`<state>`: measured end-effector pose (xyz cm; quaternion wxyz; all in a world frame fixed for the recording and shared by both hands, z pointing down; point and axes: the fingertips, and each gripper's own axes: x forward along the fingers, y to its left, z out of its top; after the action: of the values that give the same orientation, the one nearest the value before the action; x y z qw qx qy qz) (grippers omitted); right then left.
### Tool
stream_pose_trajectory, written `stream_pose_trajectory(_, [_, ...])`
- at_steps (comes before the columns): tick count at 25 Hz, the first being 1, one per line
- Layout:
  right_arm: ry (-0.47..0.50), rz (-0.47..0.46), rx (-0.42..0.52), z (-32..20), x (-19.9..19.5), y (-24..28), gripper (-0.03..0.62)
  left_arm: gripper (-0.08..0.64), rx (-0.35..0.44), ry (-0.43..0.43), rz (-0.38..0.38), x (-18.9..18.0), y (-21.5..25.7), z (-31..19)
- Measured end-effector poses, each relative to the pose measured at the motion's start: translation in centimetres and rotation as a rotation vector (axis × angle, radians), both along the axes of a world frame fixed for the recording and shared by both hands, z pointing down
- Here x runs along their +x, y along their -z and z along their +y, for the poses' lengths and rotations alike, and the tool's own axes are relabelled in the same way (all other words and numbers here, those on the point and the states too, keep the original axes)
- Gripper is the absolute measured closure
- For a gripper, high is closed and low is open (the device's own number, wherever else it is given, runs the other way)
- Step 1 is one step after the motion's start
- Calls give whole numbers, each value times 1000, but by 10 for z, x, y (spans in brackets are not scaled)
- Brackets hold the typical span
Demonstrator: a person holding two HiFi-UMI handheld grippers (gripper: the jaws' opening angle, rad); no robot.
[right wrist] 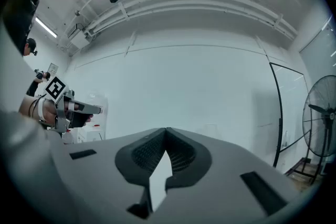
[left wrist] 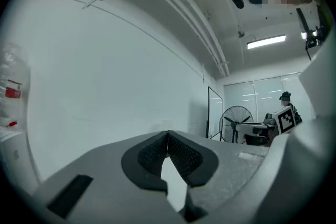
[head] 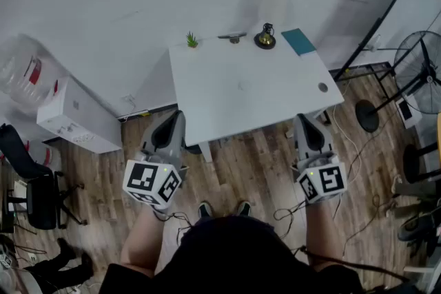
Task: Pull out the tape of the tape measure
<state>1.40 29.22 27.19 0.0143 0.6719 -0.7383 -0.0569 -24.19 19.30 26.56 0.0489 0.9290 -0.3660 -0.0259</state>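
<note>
Small and round, dark on top with a yellow-gold rim and a little black loop: the tape measure (head: 265, 38), as far as can be told at this size. Stands at the far edge of the white counter (head: 241, 100), between a flat grey thing (head: 234, 37) and a teal card (head: 298, 41), with a tiny green plant (head: 191, 40) further left. Well apart from both grippers.

Only in the head view: the counter and all it carries. Left gripper (head: 176, 117) and right gripper (head: 305, 120) poised just short of the near edge, over the wooden floor (head: 255, 162). Left fingers (left wrist: 152, 153) pressed together on nothing; right fingers (right wrist: 147, 152) likewise.

Both gripper views aimed at the bare white wall, counter out of frame. Only in the left gripper view: a lit ceiling strip light (left wrist: 266, 42). Only in the right gripper view: the left gripper seen from the side. Standing fan (left wrist: 237, 120) caught in all three.

No writing legible anywhere. Black-and-white square markers on both cubes; red label on the water bottle (head: 24, 69), print too small to read.
</note>
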Motion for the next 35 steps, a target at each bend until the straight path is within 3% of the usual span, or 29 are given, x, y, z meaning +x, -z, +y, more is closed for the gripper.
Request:
stream_pose_trajectory(6, [9, 6, 2, -1, 13, -2, 588, 555, 8, 9, -5, 13, -3, 1])
stream_pose_trajectory(12, [-37, -22, 16, 7, 52, -10, 584, 555, 14, 31, -22, 33, -6, 11])
stream_pose_trajectory(13, [-33, -24, 18, 8, 56, -11, 560, 550, 13, 39, -28, 36, -8, 11])
stream_pose_trajectory(14, [-22, -23, 17, 7, 60, -11, 462, 502, 9, 46, -33, 40, -9, 11])
stream_pose_trajectory(15, [-9, -22, 16, 7, 63, -12, 423, 444, 4, 50, -40, 44, -10, 12])
stream_pose_trajectory(18, [16, -22, 8, 9, 75, -18, 423, 399, -11, 47, -67, 59, -17, 20])
stream_pose_trajectory(26, [50, -25, -37, 3, 110, -41, 423, 396, -62, 75, -116, 80, -45, 28])
stream_pose_trajectory(35, [102, 41, -158, -65, 121, -84, 415, 396, -128, 25, -135, 108, -91, -44])
